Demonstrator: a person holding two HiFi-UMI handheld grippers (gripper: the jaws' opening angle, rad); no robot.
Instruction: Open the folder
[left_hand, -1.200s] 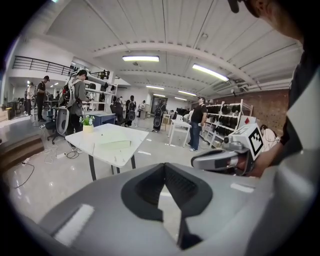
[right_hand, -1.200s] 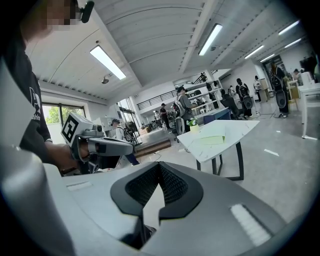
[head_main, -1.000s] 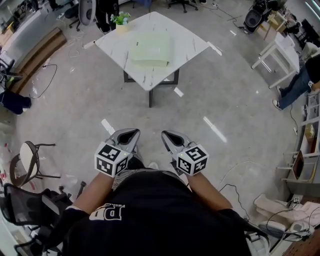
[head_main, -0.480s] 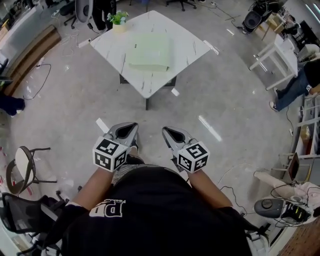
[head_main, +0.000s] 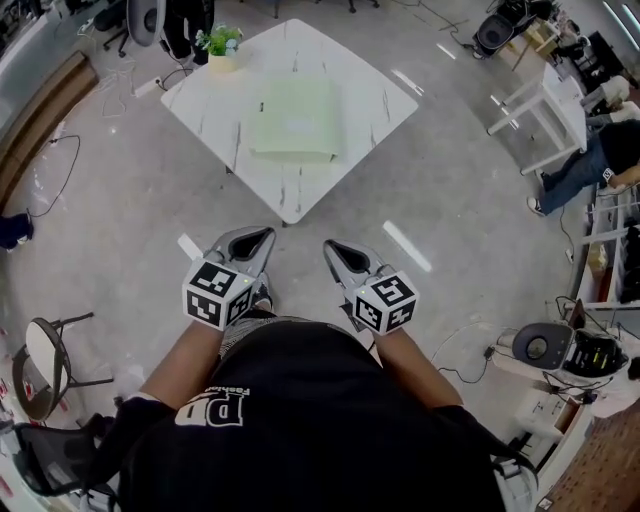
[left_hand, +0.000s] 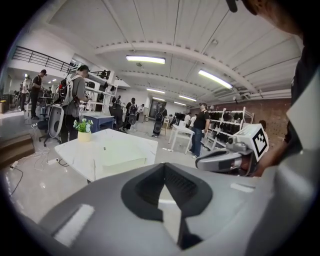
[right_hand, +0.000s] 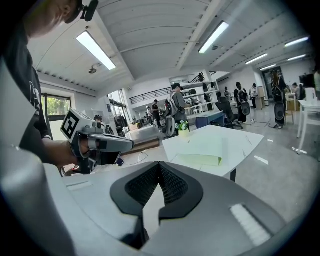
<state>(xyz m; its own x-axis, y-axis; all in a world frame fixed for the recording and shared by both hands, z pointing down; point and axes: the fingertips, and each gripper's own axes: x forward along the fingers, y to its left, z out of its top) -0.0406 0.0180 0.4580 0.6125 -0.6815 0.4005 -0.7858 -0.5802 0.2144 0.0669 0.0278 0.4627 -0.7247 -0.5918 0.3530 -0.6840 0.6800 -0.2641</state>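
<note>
- Left gripper (head_main: 254, 241) held low in front of the person's torso, jaws together at the tips, nothing between them
- Right gripper (head_main: 338, 254) just beside it at the same height, jaws likewise closed and empty
- Both point toward a white marble-patterned table (head_main: 380, 95) and are well apart from it, over grey floor (head_main: 450, 230)
- Pale green folder (head_main: 296, 120) lies flat near the table's middle; seemingly closed, though small at this range
- Right gripper view shows the folder's thicker edge facing the grippers
- Potted plant (head_main: 220, 42) stands at the table's far left corner, apart from the folder
</note>
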